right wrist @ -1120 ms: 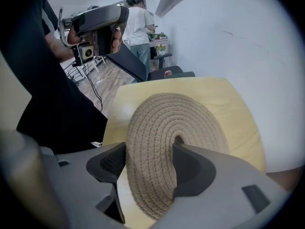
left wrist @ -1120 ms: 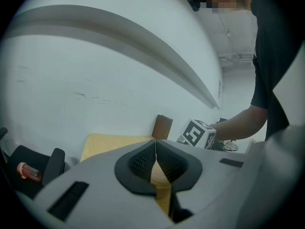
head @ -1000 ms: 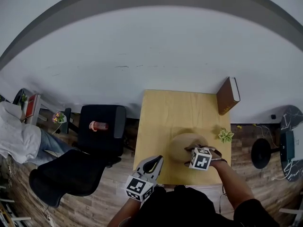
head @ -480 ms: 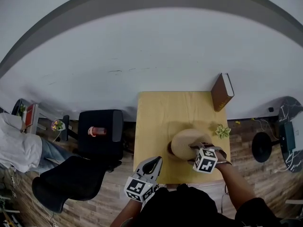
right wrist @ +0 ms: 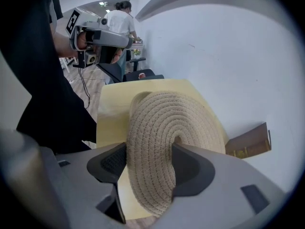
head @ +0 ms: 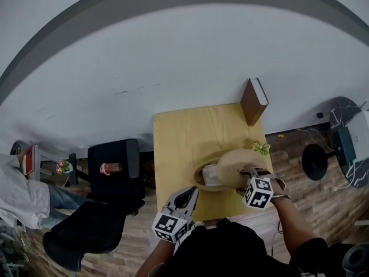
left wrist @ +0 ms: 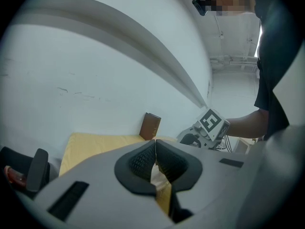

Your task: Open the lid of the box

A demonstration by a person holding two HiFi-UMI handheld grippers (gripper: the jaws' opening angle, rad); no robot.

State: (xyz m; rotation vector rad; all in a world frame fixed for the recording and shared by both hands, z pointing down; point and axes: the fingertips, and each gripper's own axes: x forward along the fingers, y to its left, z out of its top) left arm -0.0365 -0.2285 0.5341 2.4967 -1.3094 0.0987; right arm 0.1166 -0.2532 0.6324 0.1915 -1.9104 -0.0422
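Note:
A round woven box [head: 203,176] stands near the front edge of the yellow table [head: 184,137], its pale inside showing. Its woven lid [head: 237,165] is off the box, raised and tilted just to the right. My right gripper [head: 249,175] is shut on the lid's edge. In the right gripper view the lid [right wrist: 176,128] stands on edge between the pads of that gripper [right wrist: 150,166]. My left gripper [head: 187,197] hovers at the table's front edge, left of the box, and holds nothing. In its own view, the left gripper [left wrist: 155,162] is shut, pads touching.
A brown book [head: 253,101] leans against the wall at the table's far right corner. A small green plant [head: 260,148] sits by the right edge, close behind the lid. A black chair [head: 112,169] stands left of the table, with a person [head: 17,192] farther left.
The lid has come up off the box and swung right, tilted, in my right gripper, so the box's inside now shows. The left gripper has hardly shifted.

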